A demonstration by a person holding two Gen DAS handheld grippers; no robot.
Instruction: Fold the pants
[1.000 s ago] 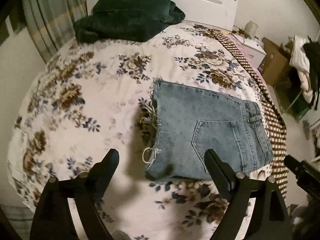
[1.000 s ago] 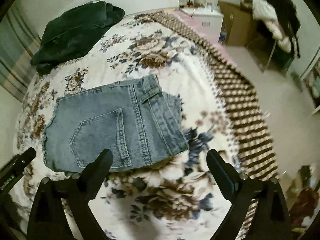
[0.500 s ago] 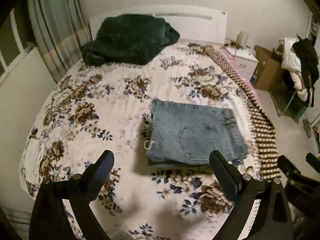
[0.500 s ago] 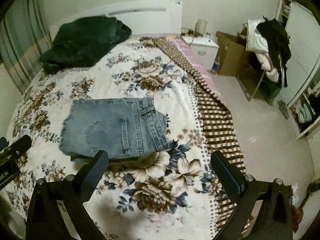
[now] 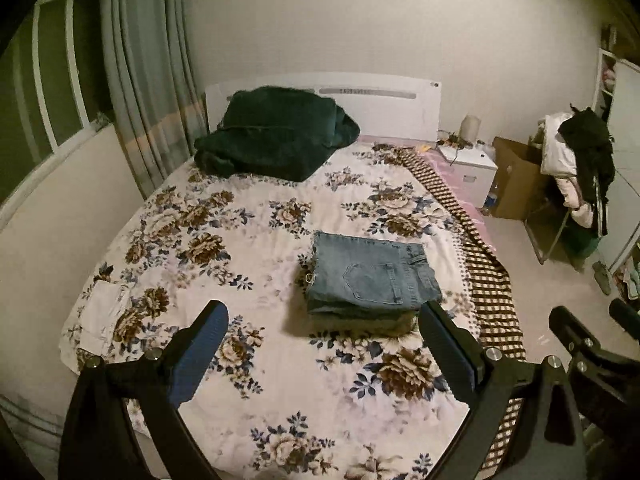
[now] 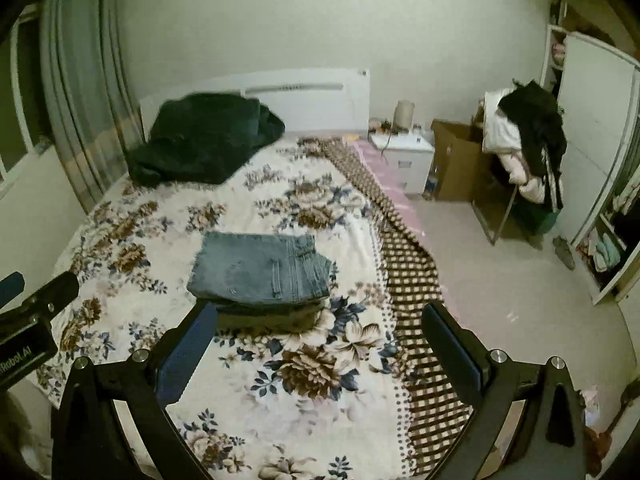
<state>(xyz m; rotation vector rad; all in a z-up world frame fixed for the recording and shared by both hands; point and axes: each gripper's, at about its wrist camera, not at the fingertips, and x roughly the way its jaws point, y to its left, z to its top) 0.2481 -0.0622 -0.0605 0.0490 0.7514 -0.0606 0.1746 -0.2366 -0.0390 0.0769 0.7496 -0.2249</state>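
The jeans (image 5: 372, 276) lie on the floral bedspread (image 5: 224, 240) as a compact rectangular stack, toward the side of the bed (image 6: 280, 360) nearest the checked blanket (image 5: 492, 292), back pocket facing up and the frayed hem on the side toward the window. From the edge facing me I can see several layers stacked flush, so I judge the fold essentially finished. Denim like this should handle as fairly heavy and stiff for cloth: it holds a crease, resists sliding on the cotton cover, and will not slump much, but a stack this thick could splay if I pinch only the top layer. If I need to move or square it, I would take hold at the near folded edge, low enough to catch all the layers, one claw at each corner. My left gripper (image 5: 324, 332) hangs above the near part of the bed with its jaws spread wide and nothing between them; my right gripper (image 6: 320, 332) is likewise wide open and empty, just short of the stack. A dark green blanket (image 5: 276, 136) is heaped by the headboard (image 5: 380, 104), well apart from the jeans.
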